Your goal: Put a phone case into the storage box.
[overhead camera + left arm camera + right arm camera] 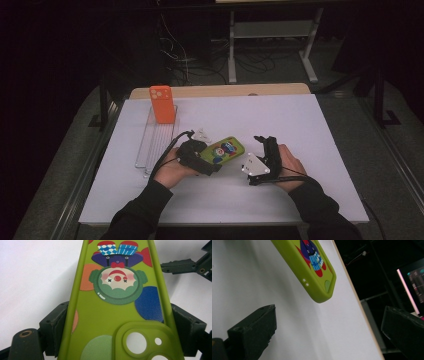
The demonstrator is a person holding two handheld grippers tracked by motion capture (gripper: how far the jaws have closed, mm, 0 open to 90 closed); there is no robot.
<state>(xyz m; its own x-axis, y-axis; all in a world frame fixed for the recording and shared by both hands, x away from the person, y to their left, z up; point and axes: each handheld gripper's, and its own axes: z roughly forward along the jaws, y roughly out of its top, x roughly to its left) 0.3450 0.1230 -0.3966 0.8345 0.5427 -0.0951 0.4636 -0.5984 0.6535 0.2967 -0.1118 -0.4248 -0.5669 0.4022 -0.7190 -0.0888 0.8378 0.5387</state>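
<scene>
A green phone case (226,150) printed with a clown lies just off the white table (300,125), near its front middle. My left gripper (214,159) is shut on the case's camera end, coming in from the left. In the left gripper view both black jaws press on the long edges of the case (112,310), on either side of the left gripper (121,325). My right gripper (265,141) stands open just right of the case, pointing away from me. In the right gripper view the right gripper (329,322) has its jaws wide apart, with the case's far end (317,272) ahead of them and untouched.
An orange phone case (162,103) stands upright at the far end of a clear ribbed rack (155,142) on the table's left side. The table's wooden back edge (220,90) is behind it. Part of the right gripper (187,265) lies beyond the green case.
</scene>
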